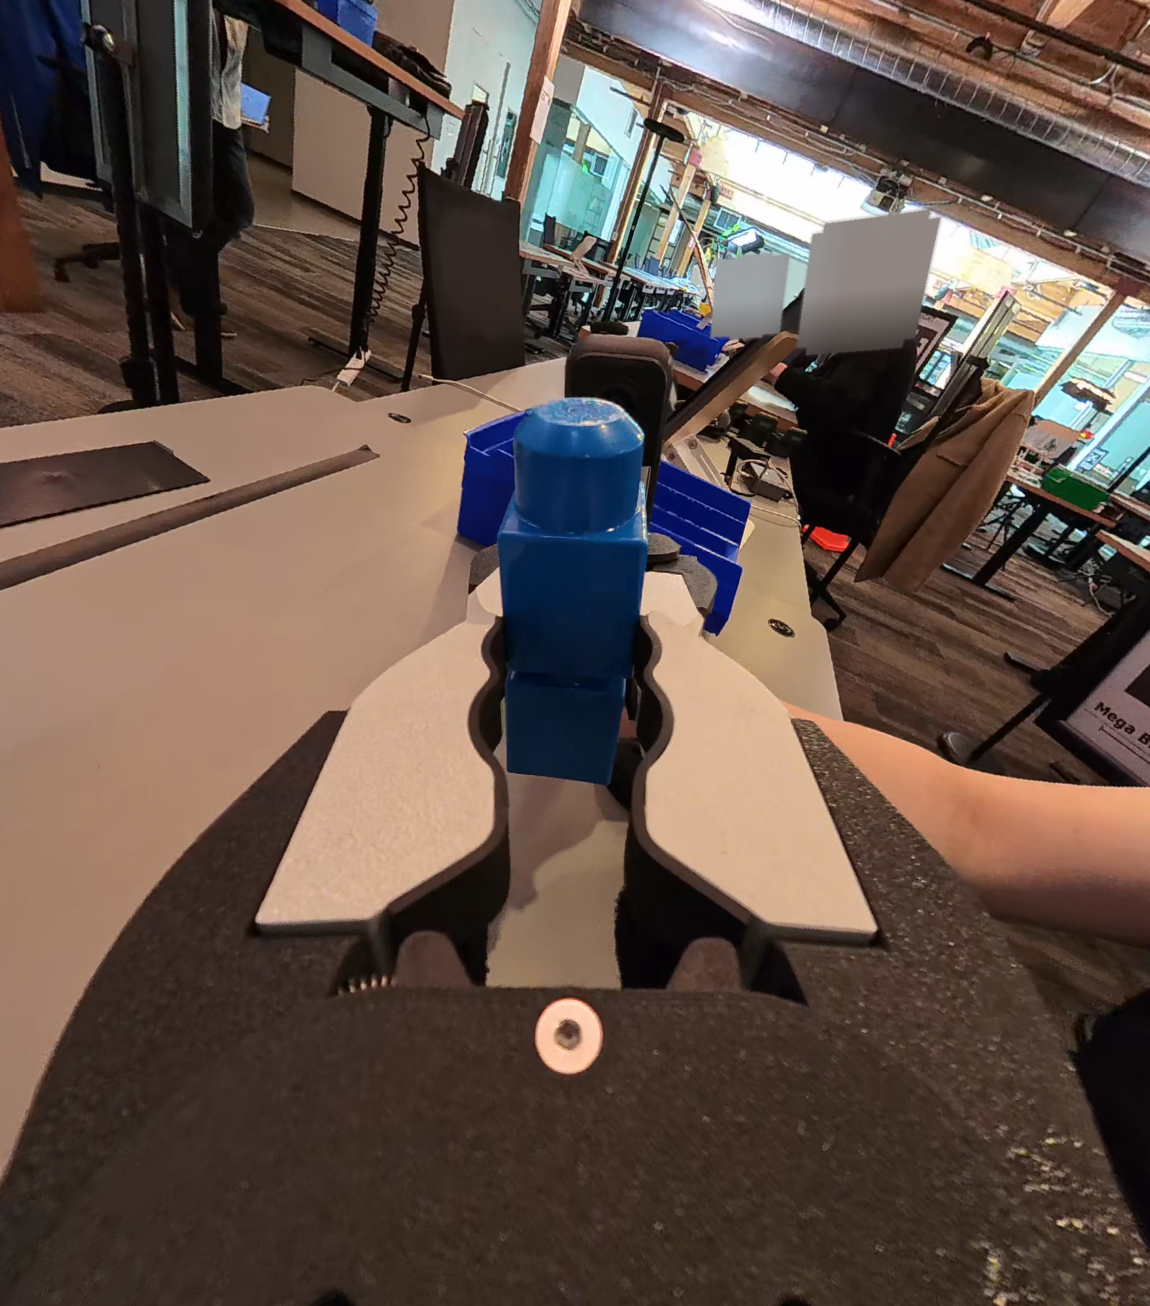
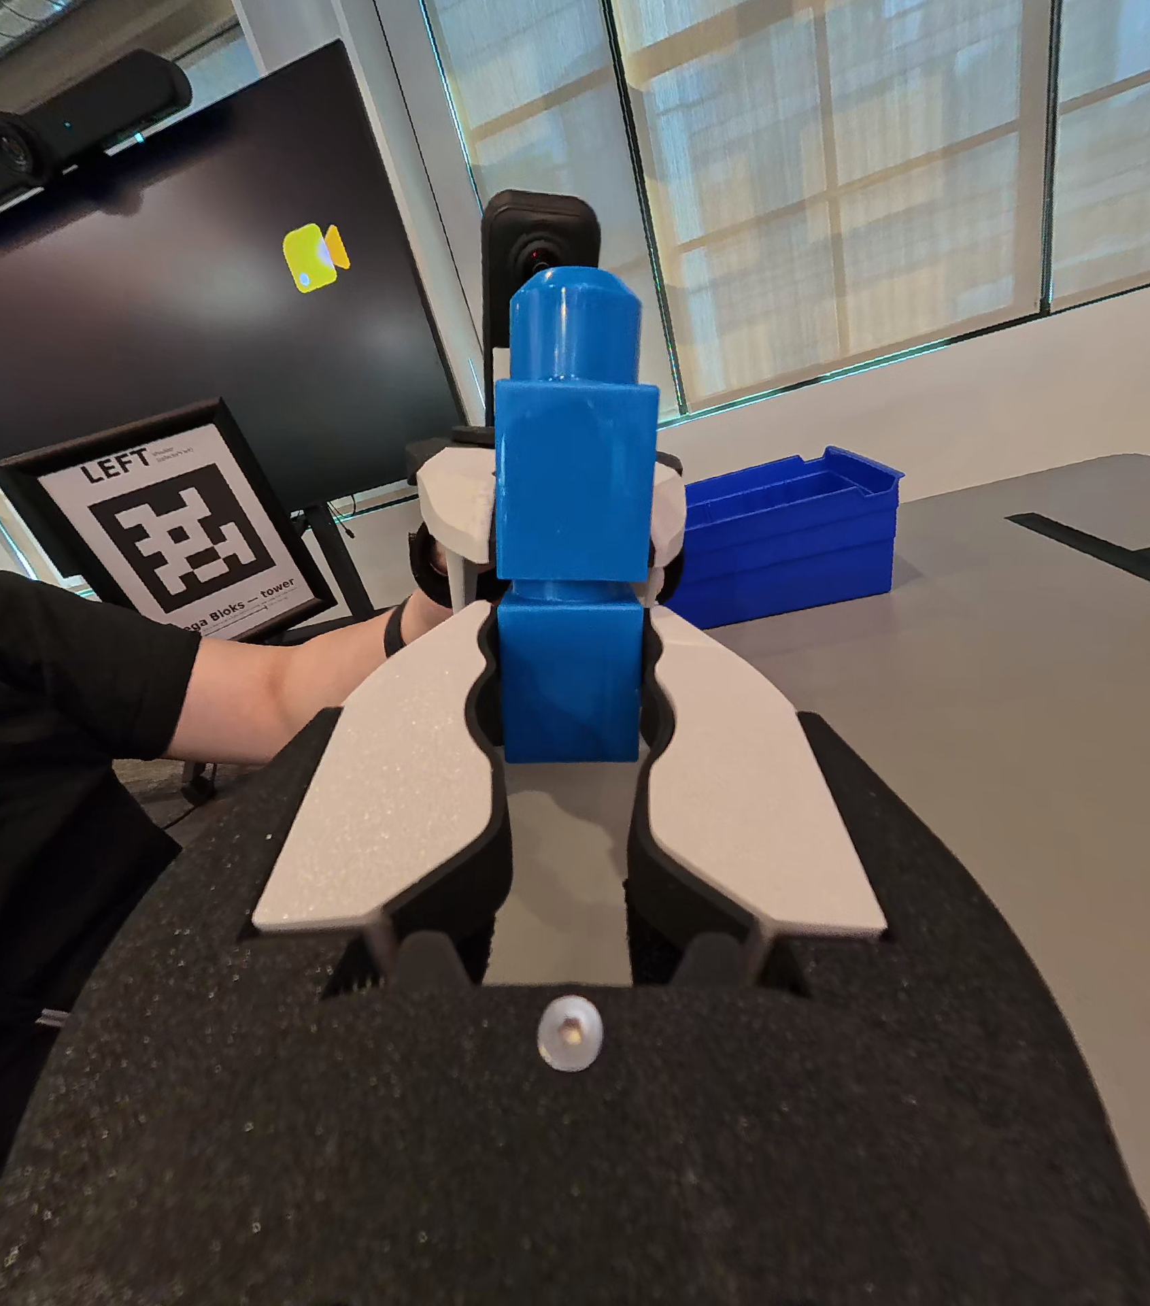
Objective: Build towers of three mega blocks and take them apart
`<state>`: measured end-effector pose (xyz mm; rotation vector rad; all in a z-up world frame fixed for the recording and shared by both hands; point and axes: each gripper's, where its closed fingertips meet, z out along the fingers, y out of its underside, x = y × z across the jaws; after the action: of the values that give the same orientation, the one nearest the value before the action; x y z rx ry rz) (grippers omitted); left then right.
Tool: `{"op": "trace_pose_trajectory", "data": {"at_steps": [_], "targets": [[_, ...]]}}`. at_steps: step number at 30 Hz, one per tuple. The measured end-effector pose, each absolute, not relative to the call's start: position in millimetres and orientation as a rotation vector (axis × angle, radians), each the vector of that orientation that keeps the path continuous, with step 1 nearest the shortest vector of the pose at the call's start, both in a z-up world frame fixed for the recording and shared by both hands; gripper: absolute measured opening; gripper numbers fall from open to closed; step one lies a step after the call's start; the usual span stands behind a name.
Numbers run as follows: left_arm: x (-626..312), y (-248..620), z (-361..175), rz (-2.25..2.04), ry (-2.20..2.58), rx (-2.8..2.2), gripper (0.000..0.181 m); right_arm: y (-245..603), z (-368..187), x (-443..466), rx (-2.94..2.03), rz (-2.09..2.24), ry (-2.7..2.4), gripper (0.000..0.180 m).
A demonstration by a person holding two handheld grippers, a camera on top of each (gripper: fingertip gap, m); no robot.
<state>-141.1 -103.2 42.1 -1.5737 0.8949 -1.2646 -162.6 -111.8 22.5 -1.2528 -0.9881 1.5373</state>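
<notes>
Between both tongs (image 2: 570,678), half-hidden blue blocks (image 2: 572,487).

- Both views are bright and mostly sharp in the middle.
- In the left wrist view, daylight from the far windows (image 1: 805,177) is overexposed, almost white.
- In the right wrist view, light comes through the large window (image 2: 840,177) behind; the dark screen (image 2: 169,297) shows soft reflections.
- The blue blocks (image 2: 572,495) carry small glossy highlights.
- The wide lens bends straight lines near the edges, and the grey table (image 1: 98,671) looks curved.
- The corners are a little blurred.
</notes>
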Motion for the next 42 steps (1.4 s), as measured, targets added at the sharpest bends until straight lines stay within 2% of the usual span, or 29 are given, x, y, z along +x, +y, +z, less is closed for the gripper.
{"op": "trace_pose_trajectory", "data": {"at_steps": [9,16,22,42], "targets": [[-140,-105,48,-1.26,0.889,-1.552,0.035,-115,26,-162,-1.238,1.565,-0.992,0.035],[-140,-102,54,-1.234,0.857,-1.538,0.056,-117,22,-166,-1.248,1.544,-1.018,0.035],[-139,-104,62,-1.286,0.855,-1.508,0.036,-118,25,-166,-1.227,1.51,-1.023,0.035],[-140,-116,50,-1.266,1.088,-1.627,0.036,-126,25,-165,-1.2,1.53,-1.077,0.036]]}}
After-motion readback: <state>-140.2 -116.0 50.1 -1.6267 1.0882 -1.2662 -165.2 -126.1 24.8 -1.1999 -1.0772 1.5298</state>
